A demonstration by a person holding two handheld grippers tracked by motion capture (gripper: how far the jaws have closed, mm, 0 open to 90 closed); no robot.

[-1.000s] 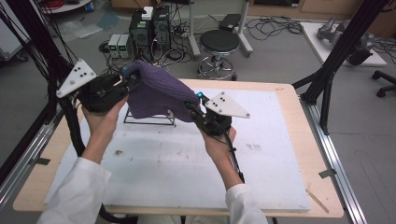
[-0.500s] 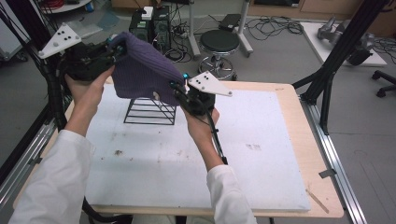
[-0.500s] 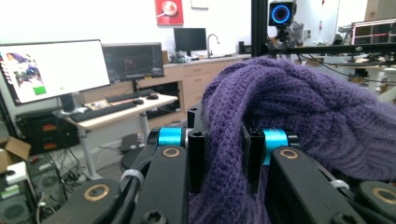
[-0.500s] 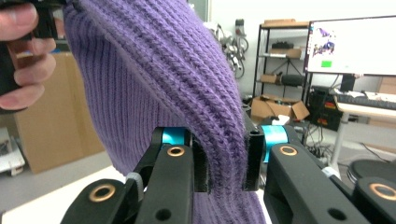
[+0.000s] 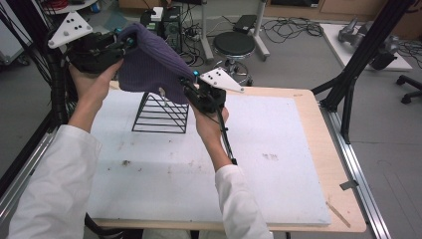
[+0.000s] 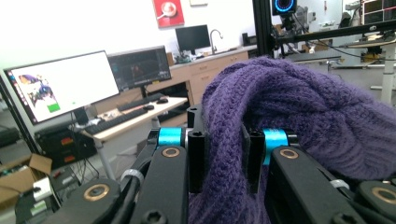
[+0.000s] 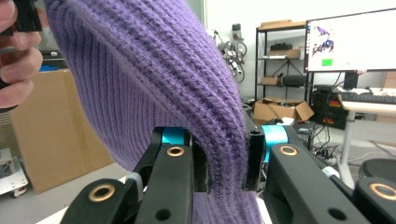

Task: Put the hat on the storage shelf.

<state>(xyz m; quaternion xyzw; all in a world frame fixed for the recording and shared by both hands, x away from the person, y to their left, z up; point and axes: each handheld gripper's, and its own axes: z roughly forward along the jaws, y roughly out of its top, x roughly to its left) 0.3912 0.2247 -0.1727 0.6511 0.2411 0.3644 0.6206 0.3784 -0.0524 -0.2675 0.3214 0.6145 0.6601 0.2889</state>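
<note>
White-topped table [image 5: 278,164] (wood-edged) bears black wire rack [image 5: 161,113].

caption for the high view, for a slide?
Two hand-held grippers, left and right, hold a purple knit hat above a black wire rack.

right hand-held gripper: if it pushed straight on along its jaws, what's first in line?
The purple knit hat already clamped in the right hand-held gripper. Beyond it, probably the person's left hand, though depth is unclear.
</note>
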